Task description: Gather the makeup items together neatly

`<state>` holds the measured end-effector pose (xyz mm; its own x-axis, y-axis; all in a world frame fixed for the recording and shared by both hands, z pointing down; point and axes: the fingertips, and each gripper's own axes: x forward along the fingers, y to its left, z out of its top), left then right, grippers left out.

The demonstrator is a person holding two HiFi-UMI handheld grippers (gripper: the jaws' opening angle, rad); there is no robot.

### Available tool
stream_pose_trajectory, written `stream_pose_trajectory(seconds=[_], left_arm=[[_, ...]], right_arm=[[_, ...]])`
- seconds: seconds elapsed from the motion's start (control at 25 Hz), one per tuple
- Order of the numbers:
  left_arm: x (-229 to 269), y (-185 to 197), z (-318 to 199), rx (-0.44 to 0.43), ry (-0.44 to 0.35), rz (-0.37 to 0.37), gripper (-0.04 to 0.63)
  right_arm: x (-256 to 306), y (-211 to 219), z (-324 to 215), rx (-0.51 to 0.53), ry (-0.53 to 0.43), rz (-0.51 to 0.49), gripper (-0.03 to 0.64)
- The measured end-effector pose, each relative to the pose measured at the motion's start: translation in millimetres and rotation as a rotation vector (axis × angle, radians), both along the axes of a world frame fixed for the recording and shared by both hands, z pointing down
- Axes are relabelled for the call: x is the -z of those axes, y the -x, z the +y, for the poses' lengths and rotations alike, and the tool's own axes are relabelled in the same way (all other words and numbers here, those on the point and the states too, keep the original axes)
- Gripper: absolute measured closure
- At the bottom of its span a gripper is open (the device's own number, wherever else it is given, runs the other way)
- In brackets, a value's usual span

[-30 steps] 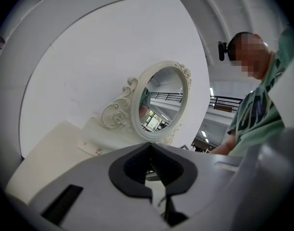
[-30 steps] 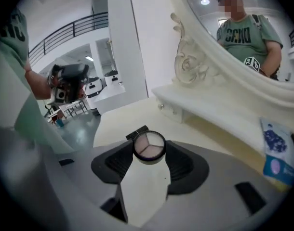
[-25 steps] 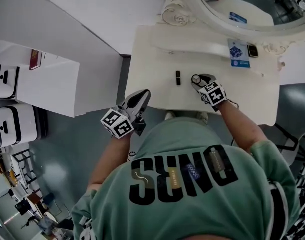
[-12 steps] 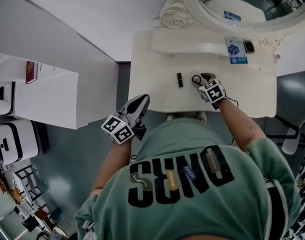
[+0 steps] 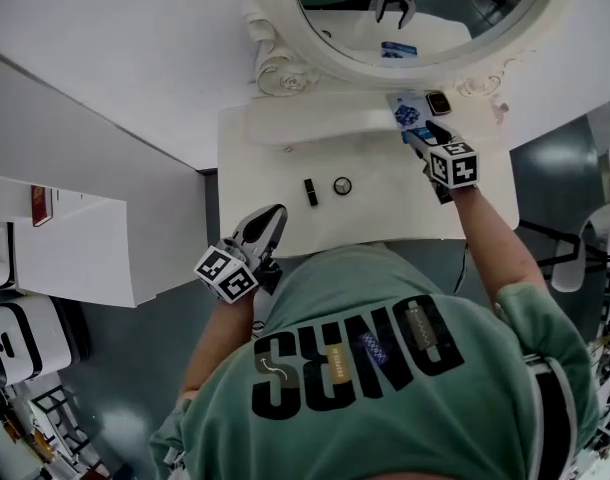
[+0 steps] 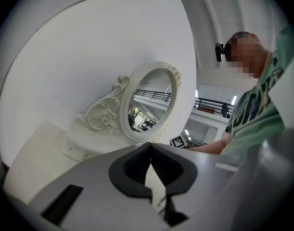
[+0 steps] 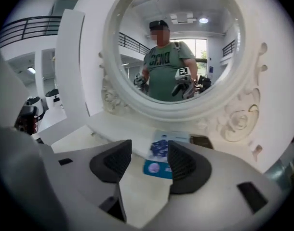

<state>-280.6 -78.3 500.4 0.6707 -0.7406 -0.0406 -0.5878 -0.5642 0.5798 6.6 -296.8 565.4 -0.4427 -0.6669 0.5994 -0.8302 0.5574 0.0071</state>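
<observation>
Hovering right gripper [image 5: 416, 137] (jaws apart) at packet [image 5: 403, 113] edge.

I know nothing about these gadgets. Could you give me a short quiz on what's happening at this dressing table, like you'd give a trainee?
1. True or false: the left gripper is shut with nothing between its jaws.
2. Which item lies straight ahead of the right gripper, whose jaws stand apart?
A. the blue packet
B. a hairbrush
C. a perfume bottle
3. In a few words: what lies right beside the black lipstick?

Key
1. True.
2. A. The packet shows just beyond the open jaws, not gripped.
3. A small round case, close to the lipstick but apart from it.
</observation>
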Motion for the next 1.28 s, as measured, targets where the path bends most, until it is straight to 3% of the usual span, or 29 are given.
stream_pose_trajectory(seconds=[0.16, 0.32, 0.56, 0.92, 1.28], left_arm=[[6, -46, -26, -0.008, 0.0, -0.024, 0.588], [9, -98, -52, 0.041, 0.026, -0.035, 0.588], [3, -149, -66, 0.125, 0.071, -0.077, 0.588], [10, -177, -71, 0.22, 0.076, -0.11, 0.588], [22, -179, -79, 0.192, 0.042, -0.095, 0.588]], right_arm=[[2, -75, -52, -0.141, 0.015, -0.013, 0.386], [-25, -113, -99, -0.176, 0.077, -0.014, 0.36], [-69, -108, -125, -0.08, 0.167, 0.006, 0.305], [-78, -108, -125, -0.026, 0.209, -0.025, 0.301], [-31, -117, -104, 0.052, 0.13, -0.084, 0.304]])
